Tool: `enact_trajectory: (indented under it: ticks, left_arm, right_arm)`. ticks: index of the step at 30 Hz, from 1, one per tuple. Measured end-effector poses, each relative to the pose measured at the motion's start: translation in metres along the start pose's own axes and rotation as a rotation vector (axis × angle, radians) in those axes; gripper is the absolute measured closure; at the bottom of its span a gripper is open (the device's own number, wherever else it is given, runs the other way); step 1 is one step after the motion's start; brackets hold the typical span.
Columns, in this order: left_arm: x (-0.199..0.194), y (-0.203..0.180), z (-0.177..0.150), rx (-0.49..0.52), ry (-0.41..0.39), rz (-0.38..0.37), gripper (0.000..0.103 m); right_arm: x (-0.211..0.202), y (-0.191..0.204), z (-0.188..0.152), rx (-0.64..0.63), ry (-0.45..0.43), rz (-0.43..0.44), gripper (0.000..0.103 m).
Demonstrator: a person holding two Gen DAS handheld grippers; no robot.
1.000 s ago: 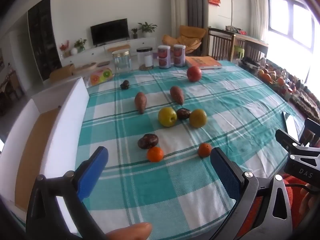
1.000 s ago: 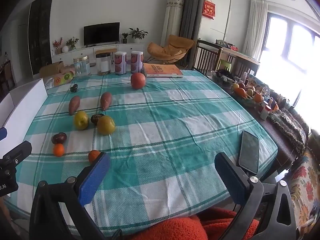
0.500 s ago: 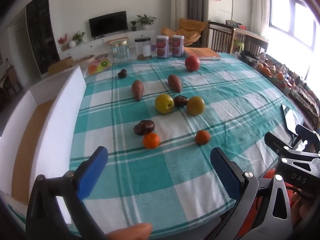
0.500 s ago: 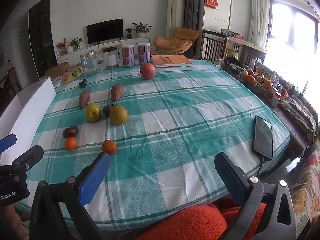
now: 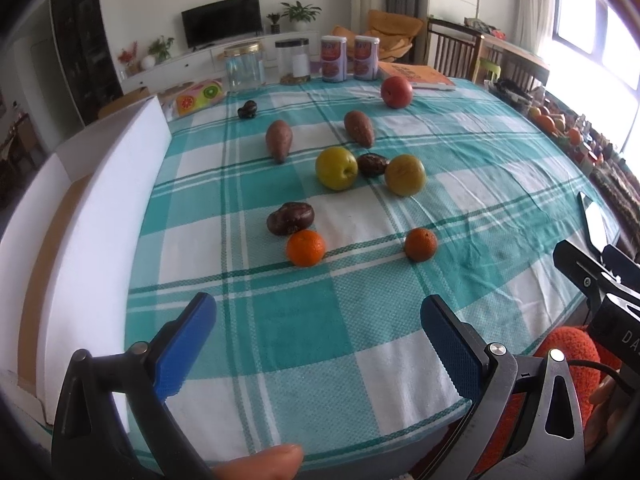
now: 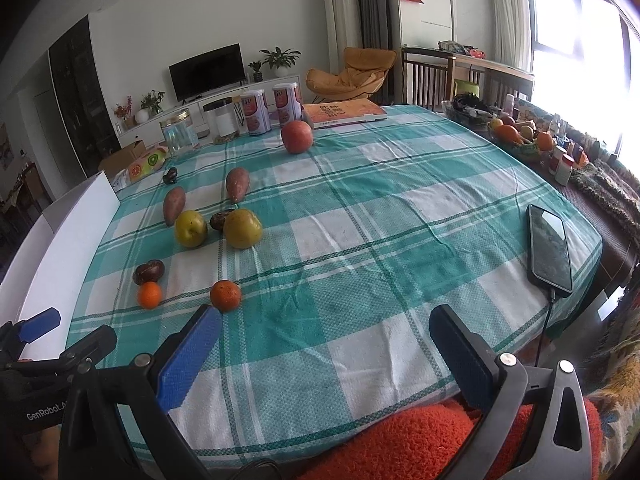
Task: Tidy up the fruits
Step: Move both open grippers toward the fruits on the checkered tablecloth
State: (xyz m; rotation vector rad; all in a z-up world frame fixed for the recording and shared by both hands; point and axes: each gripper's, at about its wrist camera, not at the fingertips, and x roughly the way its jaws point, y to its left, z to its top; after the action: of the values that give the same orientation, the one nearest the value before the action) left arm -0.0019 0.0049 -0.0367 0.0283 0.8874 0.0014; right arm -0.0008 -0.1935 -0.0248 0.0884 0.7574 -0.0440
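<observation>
Both the left tongs [image 5: 318, 320] and right tongs [image 6: 324, 332] hang apart and empty over the table's [image 6: 400, 208] near edge. Nearest lie two mandarins [image 5: 305, 247] [image 5: 420, 244]: probably light, soft-skinned, inclined to roll, so best pinched gently across the middle. The yellow pears [image 5: 336, 168] behind look heavier, firm and smooth. A white box [image 5: 116, 184] runs along the left edge.

Both wrist views — table's near edge, sharing fruit [image 5: 337, 168]
</observation>
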Motion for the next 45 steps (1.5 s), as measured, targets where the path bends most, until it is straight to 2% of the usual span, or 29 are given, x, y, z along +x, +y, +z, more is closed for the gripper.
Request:
enact_trajectory:
  ticks: [8, 10, 12, 14, 17, 22, 28, 35, 40, 45]
  left_arm:
    - [0.015, -0.001, -0.007, 0.003, 0.034, 0.008, 0.001]
    - [0.016, 0.003, -0.008, -0.021, 0.044, -0.054, 0.001]
    - [0.017, 0.008, -0.009, -0.055, 0.051, -0.153, 0.001]
    - [0.018, 0.006, -0.006, -0.061, 0.047, -0.202, 0.001]
    - [0.019, 0.003, -0.007, -0.052, 0.037, -0.212, 0.001]
    - [0.026, 0.005, -0.01, -0.085, 0.06, -0.28, 0.001]
    - [0.031, 0.005, -0.011, -0.07, 0.07, -0.298, 0.001]
    - [0.028, 0.003, -0.012, -0.061, 0.06, -0.376, 0.001]
    - [0.031, 0.002, -0.012, -0.055, 0.067, -0.359, 0.001]
    - [0.044, 0.006, -0.014, -0.03, 0.08, -0.204, 0.001]
  right_arm:
    - [0.003, 0.0, -0.004, 0.005, -0.026, -0.003, 0.0]
    - [0.004, 0.0, -0.005, -0.002, -0.033, -0.007, 0.0]
    - [0.004, 0.0, -0.006, -0.007, -0.047, -0.004, 0.0]
    - [0.003, 0.001, -0.007, -0.014, -0.065, -0.003, 0.0]
    - [0.004, 0.002, -0.008, -0.018, -0.078, 0.002, 0.0]
    - [0.002, -0.002, -0.008, -0.009, -0.096, 0.009, 0.0]
    - [0.005, -0.006, -0.01, 0.008, -0.082, 0.018, 0.0]
    - [0.006, -0.007, -0.011, 0.01, -0.084, 0.024, 0.0]
    - [0.009, -0.008, -0.011, 0.014, -0.069, 0.026, 0.0]
    - [0.011, -0.009, -0.011, 0.02, -0.061, 0.022, 0.0]
